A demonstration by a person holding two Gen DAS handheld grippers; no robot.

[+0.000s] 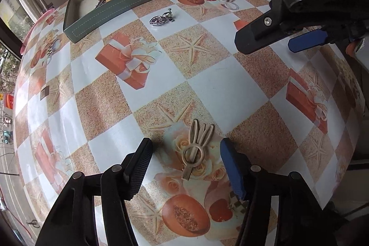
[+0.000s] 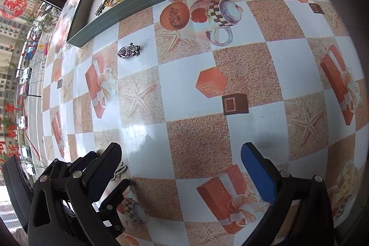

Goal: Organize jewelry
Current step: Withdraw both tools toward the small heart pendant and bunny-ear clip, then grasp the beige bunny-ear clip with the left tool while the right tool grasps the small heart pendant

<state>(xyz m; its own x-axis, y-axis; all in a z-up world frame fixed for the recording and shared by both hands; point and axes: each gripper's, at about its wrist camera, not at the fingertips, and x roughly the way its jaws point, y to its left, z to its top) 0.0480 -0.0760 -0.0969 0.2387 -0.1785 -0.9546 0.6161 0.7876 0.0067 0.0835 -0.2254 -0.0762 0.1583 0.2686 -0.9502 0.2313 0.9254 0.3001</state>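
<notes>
A table (image 1: 207, 82) is being covered by a glossy checked oilcloth printed with starfish, gift boxes and fruit. A grey-green tray (image 1: 138, 0) is being carried at its far left edge. A silver heart-shaped brooch (image 1: 161, 18) is lying just near of the tray, apart from it. A beige rabbit-shaped hair clip (image 1: 196, 149) is lying flat at the near side.

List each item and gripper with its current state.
Left gripper: open, straddling the hair clip.
Right gripper: open, empty.
Hair clip: flat on the table, not gripped.
Heart brooch: loose on the table, outside the tray.
Tray: holds several pieces.
</notes>
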